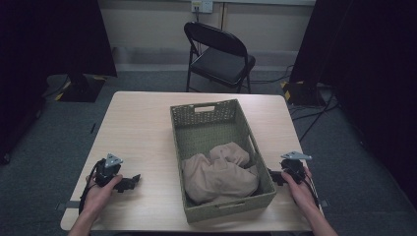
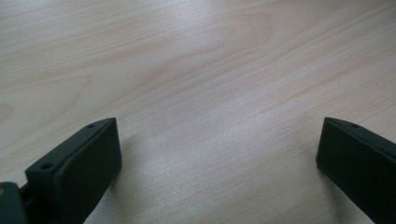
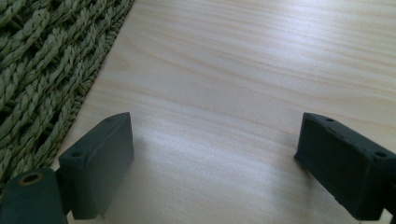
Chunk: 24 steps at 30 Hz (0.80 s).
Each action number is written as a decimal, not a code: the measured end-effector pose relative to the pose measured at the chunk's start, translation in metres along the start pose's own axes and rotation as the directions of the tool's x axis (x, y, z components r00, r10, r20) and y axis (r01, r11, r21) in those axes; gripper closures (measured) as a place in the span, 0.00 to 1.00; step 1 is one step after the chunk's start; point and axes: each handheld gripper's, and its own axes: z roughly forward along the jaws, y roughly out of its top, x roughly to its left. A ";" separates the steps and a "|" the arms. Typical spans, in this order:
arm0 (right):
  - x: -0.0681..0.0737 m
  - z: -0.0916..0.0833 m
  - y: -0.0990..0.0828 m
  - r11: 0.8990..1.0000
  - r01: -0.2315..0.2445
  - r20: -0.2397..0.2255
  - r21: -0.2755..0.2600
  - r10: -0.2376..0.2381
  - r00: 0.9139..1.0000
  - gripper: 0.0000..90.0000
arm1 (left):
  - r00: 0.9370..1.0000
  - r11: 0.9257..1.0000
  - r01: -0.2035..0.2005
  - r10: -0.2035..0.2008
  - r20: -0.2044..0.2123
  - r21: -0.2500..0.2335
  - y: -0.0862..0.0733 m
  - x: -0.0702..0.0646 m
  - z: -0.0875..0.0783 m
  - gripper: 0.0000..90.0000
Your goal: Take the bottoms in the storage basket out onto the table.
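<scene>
A green woven basket (image 1: 206, 114) stands in the middle of the pale wooden table (image 1: 137, 123), with a crumpled beige cloth (image 1: 221, 172) lying in its near half. My left gripper (image 1: 132, 182) rests on the table near the front left, well left of the basket, held by a hand. Its jaws stand wide apart over bare wood (image 2: 219, 154), nothing between them. My right gripper (image 1: 274, 176) sits at the basket's right side near the front edge, open too (image 3: 212, 149). The basket's woven wall (image 3: 42, 70) shows just beside its left jaw.
A black folding chair (image 1: 221, 54) stands beyond the table's far edge. Dark stands and cables sit on the grey floor at both sides. The table's left half is bare wood.
</scene>
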 end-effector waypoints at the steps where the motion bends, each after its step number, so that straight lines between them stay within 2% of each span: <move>1: 0.000 0.000 0.000 1.000 -0.001 -0.002 0.004 0.001 1.000 0.11 | 1.000 1.000 0.000 0.000 0.000 -0.001 0.000 0.000 0.000 0.00; 5: -0.001 -0.001 0.001 1.000 -0.004 -0.006 0.007 0.004 1.000 0.13 | 1.000 1.000 0.000 0.000 0.000 0.001 0.001 0.000 0.001 0.00; 10: -0.003 -0.006 0.002 0.999 -0.031 -0.024 0.015 0.032 0.999 0.15 | 1.000 1.000 -0.001 0.001 0.000 0.000 0.001 0.000 0.001 0.00; 20: -0.001 -0.020 0.009 1.000 -0.016 -0.040 0.003 0.016 0.999 0.15 | 1.000 1.000 -0.002 0.002 0.002 0.000 0.001 0.000 0.001 0.00; 24: -0.004 -0.027 0.013 0.999 -0.031 -0.059 -0.008 0.031 0.998 0.15 | 1.000 1.000 -0.005 0.005 0.006 -0.001 0.001 0.000 0.001 0.00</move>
